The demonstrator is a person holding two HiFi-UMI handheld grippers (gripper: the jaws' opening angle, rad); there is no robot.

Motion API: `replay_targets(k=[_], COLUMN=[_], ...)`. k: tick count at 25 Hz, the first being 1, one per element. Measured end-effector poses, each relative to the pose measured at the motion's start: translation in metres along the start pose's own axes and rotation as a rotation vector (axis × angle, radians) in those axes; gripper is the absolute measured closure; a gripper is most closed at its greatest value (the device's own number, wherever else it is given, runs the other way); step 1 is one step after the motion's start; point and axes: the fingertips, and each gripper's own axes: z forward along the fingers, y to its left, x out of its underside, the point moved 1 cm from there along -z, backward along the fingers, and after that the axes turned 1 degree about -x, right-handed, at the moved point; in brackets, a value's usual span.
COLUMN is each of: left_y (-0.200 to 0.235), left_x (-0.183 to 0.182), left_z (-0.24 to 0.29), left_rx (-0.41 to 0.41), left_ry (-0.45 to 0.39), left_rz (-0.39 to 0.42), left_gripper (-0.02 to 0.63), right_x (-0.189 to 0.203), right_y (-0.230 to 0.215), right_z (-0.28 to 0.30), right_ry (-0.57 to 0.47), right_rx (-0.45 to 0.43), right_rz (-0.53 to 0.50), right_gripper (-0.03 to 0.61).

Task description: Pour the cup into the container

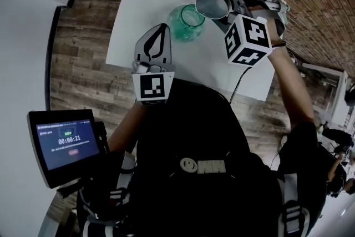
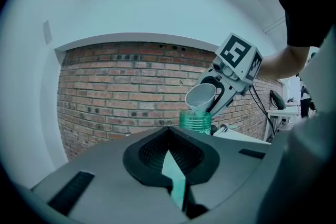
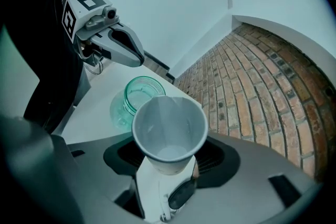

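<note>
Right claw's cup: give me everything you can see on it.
The cup is plain, pale grey, tapered and thin-walled, plastic or paper by its look, without lid or handle. The right claw grips its lower body. It is tipped, mouth leaning toward the green ribbed jar, lip just above the jar's opening; whether they touch cannot be told. Its pale bottom shows; no contents or stream can be made out.

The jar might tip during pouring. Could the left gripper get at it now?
Probably yes: the left gripper sits beside the jar with nothing between, though its jaws are shut and the cup hangs over the mouth.
</note>
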Motion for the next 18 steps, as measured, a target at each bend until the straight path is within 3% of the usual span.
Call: replay_targets(k=[18], left_y=[-0.0034], left_x=[-0.0001], left_z=[-0.0007], left_rx=[0.016], left_ry=[-0.011], left_rz=[0.005], left_gripper=[0.615], right_x=[0.0001], right_y=[0.0018], right_z=[0.0004], right_ry=[0.024], right_rx=[0.02], right_rz=[-0.034], right_gripper=[0.311])
